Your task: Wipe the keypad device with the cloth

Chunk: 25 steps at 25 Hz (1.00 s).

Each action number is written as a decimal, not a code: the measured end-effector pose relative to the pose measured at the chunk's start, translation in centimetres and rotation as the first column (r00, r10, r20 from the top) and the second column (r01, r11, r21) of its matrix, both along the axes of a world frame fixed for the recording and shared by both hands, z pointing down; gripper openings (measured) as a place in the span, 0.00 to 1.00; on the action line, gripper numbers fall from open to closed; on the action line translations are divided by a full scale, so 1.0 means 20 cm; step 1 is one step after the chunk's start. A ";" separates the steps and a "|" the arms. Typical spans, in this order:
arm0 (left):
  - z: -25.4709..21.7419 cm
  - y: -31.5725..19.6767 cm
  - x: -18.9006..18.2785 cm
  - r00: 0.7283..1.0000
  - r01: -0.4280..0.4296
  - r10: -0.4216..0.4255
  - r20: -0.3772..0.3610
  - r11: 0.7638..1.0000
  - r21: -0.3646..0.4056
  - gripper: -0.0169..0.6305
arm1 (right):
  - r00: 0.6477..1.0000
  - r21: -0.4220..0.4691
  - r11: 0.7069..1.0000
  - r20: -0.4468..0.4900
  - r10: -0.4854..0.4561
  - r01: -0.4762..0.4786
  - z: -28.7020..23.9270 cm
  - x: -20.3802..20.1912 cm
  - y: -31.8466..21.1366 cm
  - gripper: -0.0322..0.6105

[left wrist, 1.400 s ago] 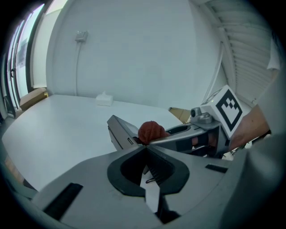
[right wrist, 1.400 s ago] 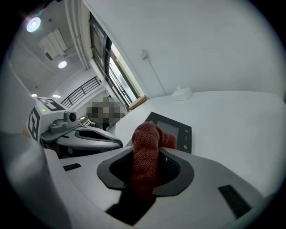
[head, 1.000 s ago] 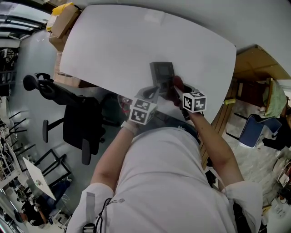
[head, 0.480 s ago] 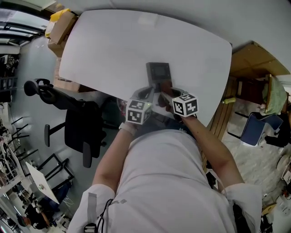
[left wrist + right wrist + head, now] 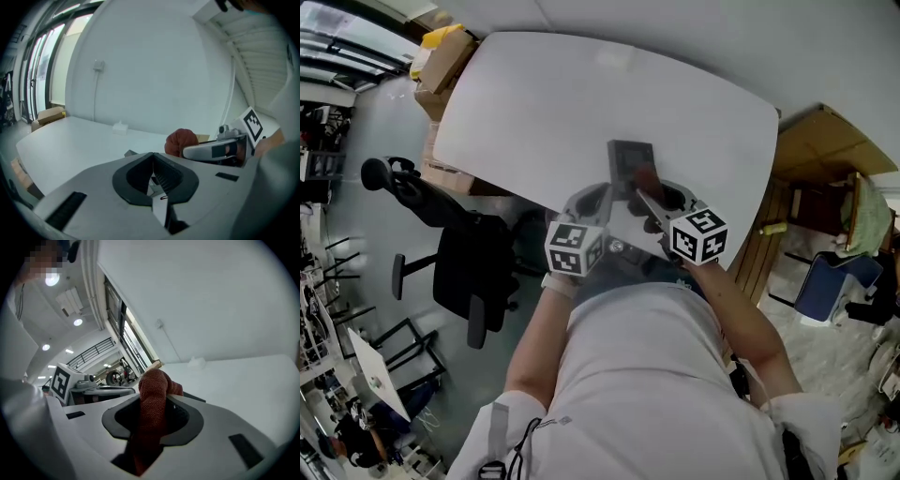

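Observation:
The dark grey keypad device [image 5: 631, 157] lies flat on the white table [image 5: 544, 103], near its front edge. A rust-red cloth [image 5: 649, 184] rests on the device's near right part, and my right gripper [image 5: 652, 195] is shut on it. In the right gripper view the cloth [image 5: 152, 394] bulges out between the jaws. My left gripper [image 5: 605, 194] sits at the device's near left corner, its jaws [image 5: 152, 154] meeting with no gap. A grey corner of the device [image 5: 130, 153] shows just past them. The cloth [image 5: 182, 141] and a right gripper finger [image 5: 211, 151] lie close on the right.
A black office chair [image 5: 455, 248] stands left of the table, with cardboard boxes [image 5: 441, 47] behind it. A wooden cabinet [image 5: 825, 141] is at the right. A small white box [image 5: 120, 127] sits at the table's far side. The left gripper's marker cube [image 5: 63, 378] is close beside the right gripper.
My right gripper has slid the cloth from the device's right side leftward onto its near end. Both marker cubes have drawn back toward the person's body.

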<state>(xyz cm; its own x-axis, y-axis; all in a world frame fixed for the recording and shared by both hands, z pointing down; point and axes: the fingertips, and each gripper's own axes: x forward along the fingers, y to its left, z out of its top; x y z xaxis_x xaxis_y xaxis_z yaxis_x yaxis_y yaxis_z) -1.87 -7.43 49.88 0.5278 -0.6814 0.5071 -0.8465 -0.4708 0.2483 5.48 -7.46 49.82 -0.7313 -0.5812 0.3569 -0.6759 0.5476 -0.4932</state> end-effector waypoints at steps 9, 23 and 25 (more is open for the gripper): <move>-0.35 0.05 -0.14 0.994 -0.081 0.092 -0.062 0.983 0.167 0.04 | 0.984 0.154 0.974 -0.031 0.173 -0.166 -0.32 0.02 0.09 0.24; -0.55 0.43 -0.47 0.942 -0.237 0.281 -0.184 0.945 0.227 0.04 | 0.914 0.253 0.889 -0.039 0.404 -0.382 -0.64 -0.22 0.62 0.24; -0.58 0.48 -0.47 0.934 -0.259 0.308 -0.180 0.933 0.251 0.04 | 0.909 0.273 0.882 -0.055 0.413 -0.384 -0.67 -0.23 0.69 0.24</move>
<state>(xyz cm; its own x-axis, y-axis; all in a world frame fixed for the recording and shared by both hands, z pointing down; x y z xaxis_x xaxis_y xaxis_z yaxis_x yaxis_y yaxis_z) -11.21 2.17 38.27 0.7942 -0.5680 0.2158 -0.6076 -0.7468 0.2704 0.92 6.32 36.45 -0.3839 -0.8957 0.2243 -0.9044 0.3158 -0.2870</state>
